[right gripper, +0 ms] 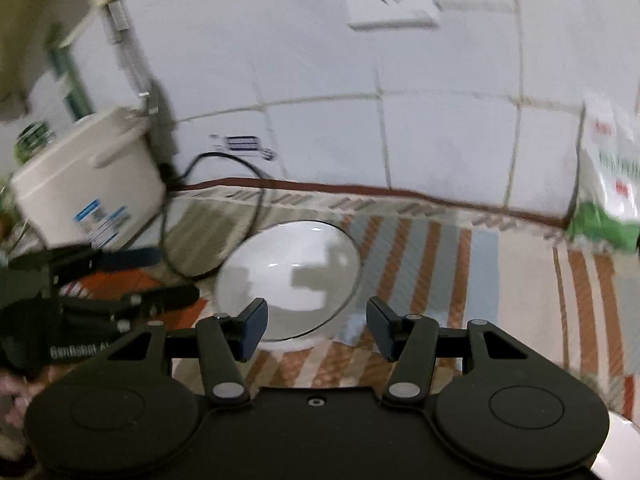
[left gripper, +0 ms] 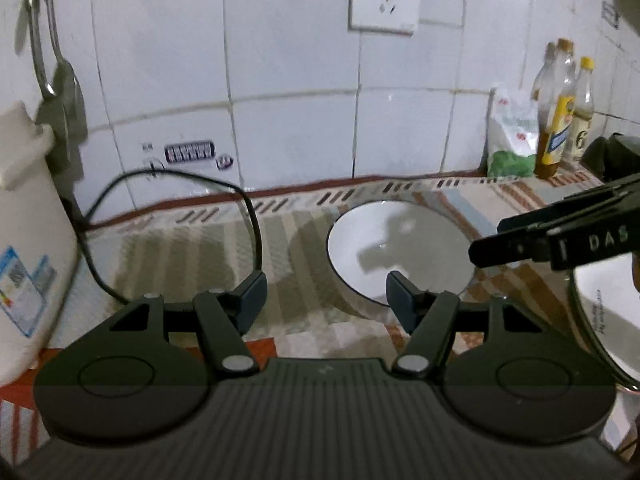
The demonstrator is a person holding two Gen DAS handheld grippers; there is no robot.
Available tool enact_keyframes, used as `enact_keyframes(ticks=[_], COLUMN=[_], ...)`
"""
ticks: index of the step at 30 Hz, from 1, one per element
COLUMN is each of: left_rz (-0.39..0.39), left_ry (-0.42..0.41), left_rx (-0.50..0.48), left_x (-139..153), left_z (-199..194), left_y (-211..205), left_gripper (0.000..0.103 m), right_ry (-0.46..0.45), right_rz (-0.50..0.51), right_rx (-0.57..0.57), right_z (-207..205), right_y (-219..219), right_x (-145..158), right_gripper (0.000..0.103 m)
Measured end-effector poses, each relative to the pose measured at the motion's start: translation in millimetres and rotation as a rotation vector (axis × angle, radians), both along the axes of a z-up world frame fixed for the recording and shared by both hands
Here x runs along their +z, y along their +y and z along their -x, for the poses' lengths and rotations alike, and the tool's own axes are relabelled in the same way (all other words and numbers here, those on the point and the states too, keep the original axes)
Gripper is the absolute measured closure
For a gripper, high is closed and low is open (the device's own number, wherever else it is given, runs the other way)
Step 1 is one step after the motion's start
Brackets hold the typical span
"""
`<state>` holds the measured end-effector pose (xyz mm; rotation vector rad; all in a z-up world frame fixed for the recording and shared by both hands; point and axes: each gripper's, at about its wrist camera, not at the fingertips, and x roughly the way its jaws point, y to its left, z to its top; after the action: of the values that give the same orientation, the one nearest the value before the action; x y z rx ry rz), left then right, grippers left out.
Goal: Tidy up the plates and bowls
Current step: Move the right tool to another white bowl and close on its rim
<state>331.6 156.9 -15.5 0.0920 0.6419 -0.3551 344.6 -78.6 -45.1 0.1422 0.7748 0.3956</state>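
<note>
Both grippers have their fingers apart and hold nothing. Left gripper hangs low, with the white bowl just ahead and a bit right on the striped cloth. Right gripper sits nearer, I think (rim almost between its fingers). Another dish waits far right.

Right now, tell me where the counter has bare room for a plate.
Free: the striped cloth between the white cooker and the bowl, though the black cord loops there; also cloth right of the bowl. Crowded: back right corner with bottles and bag.
</note>
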Motion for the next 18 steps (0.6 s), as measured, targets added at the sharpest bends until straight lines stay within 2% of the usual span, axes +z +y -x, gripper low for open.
enact_keyframes(ticks=[4,6,9,12,17,18], left_rz=[0.039,0.063,0.088,0.095,0.147,0.16], left_ry=[0.052,0.072,0.085,0.104,0.131,0.134], left_rx=[0.009,0.021,0.042,0.046,0.053,0.049], left_x=[-12,-17,-22,-27,-36,-36], left_z=[-18,-26,-35,-41,-50,-50], left_y=[-2,-3,-3,-6,-4,-4], left_gripper=[0.04,0.042,0.051,0.064,0.069,0.075], right_ry=[0.068,0.102,0.141,0.168,0.183,0.183], right_rz=[-0.012,-0.018,-0.044,-0.061,-0.116,-0.119], right_rx=[-0.027,-0.035,-0.052,-0.063,-0.071,-0.073], right_z=[-18,-25,-34,-41,-46,-46], right_y=[3,6,7,8,3,3], right_x=[-12,-18,-26,-35,-42,-42], right_gripper=[0.043,0.047,0.055,0.069,0.072,0.073])
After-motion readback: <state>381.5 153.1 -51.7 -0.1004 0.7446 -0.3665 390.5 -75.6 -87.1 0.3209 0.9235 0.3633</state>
